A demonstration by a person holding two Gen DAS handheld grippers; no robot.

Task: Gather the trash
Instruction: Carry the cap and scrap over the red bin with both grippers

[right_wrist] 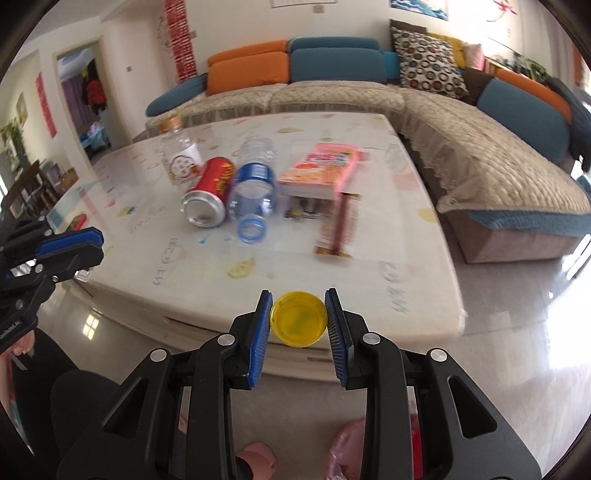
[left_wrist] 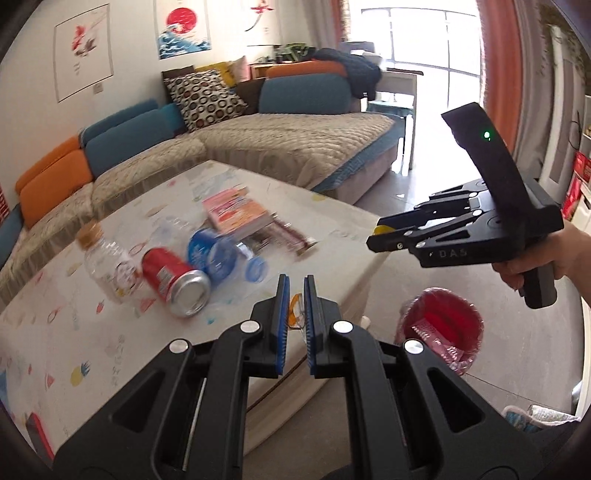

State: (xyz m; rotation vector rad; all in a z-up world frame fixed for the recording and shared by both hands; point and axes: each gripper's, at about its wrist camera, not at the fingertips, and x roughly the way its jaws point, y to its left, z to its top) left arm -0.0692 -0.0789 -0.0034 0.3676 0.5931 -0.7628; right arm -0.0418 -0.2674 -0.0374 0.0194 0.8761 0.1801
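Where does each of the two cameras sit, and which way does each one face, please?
Left wrist: on the left gripper, shut, looking over the table to the sofa and window; shows the right gripper, a hand and the bin.
Right wrist: on the right gripper, shut on a yellow cap, facing table and sofa; the left gripper shows at left.
Shared: can, bottles, table.

Corner sofa (right_wrist: 369,99) with orange and blue cushions, sunlit window (left_wrist: 417,33).
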